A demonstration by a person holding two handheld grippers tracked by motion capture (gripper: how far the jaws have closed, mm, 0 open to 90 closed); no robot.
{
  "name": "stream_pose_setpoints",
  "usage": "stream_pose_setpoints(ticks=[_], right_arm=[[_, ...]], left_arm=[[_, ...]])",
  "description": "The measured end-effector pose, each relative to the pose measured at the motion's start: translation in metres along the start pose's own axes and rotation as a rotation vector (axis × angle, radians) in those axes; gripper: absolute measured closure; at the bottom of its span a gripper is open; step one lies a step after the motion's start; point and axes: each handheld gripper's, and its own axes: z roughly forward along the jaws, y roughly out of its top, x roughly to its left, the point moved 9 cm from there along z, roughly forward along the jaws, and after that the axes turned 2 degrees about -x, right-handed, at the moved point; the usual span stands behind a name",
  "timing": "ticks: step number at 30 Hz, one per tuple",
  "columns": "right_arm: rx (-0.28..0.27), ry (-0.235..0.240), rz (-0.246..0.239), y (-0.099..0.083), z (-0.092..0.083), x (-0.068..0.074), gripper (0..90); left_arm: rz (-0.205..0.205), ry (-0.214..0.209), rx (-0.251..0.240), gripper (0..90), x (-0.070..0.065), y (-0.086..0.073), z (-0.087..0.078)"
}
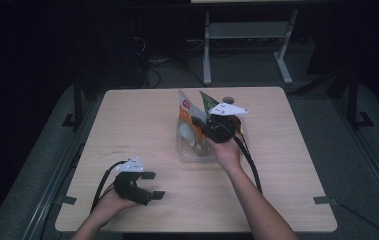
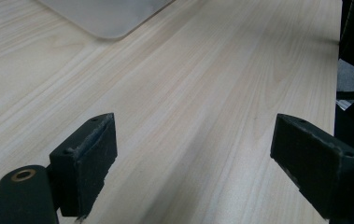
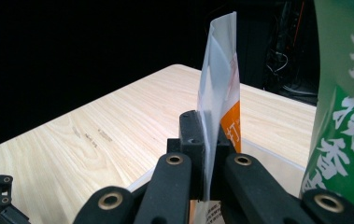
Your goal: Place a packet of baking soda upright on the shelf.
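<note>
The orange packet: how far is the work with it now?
Done: the right gripper is shut on the orange packet, which stands in the clear bin beside a green packet. In hand: that grip. Left: the goal is unclear; the left gripper rests open on the table.

Black left hand-held gripper (image 1: 149,185), black right hand-held gripper (image 3: 206,140), white triangular top plates, brass-ringed pivots, black cables

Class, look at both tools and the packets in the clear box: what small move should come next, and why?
Probably lift the right tool straight up a little. Its jaws are shut on the orange-and-white packet, which stands in the clear box beside a green packet. The left tool rests open over bare table, so it seems free to steady the box.
</note>
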Motion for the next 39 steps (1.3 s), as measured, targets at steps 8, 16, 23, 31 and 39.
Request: stream_pose_setpoints(ticks=[8, 16, 23, 31, 39], right_arm=[[0.031, 0.015, 0.008, -0.013, 0.002, 0.0, 90.0], [0.047, 0.013, -0.014, -0.016, -0.002, -0.001, 90.0], [0.066, 0.0, -0.03, -0.017, -0.005, -0.004, 88.3], [0.093, 0.014, -0.016, -0.02, -0.014, -0.002, 73.7], [0.139, 0.005, -0.001, -0.026, -0.031, 0.002, 53.6]], left_arm=[[0.025, 0.0, 0.028, 14.3, -0.001, -0.003, 0.003], [0.037, 0.001, 0.045, 14.3, -0.001, -0.006, 0.006], [0.042, 0.005, 0.062, 14.3, -0.001, -0.008, 0.008], [0.053, 0.007, 0.07, 14.3, 0.001, -0.008, 0.01], [0.069, 0.009, 0.068, 14.3, 0.0, -0.009, 0.011]])
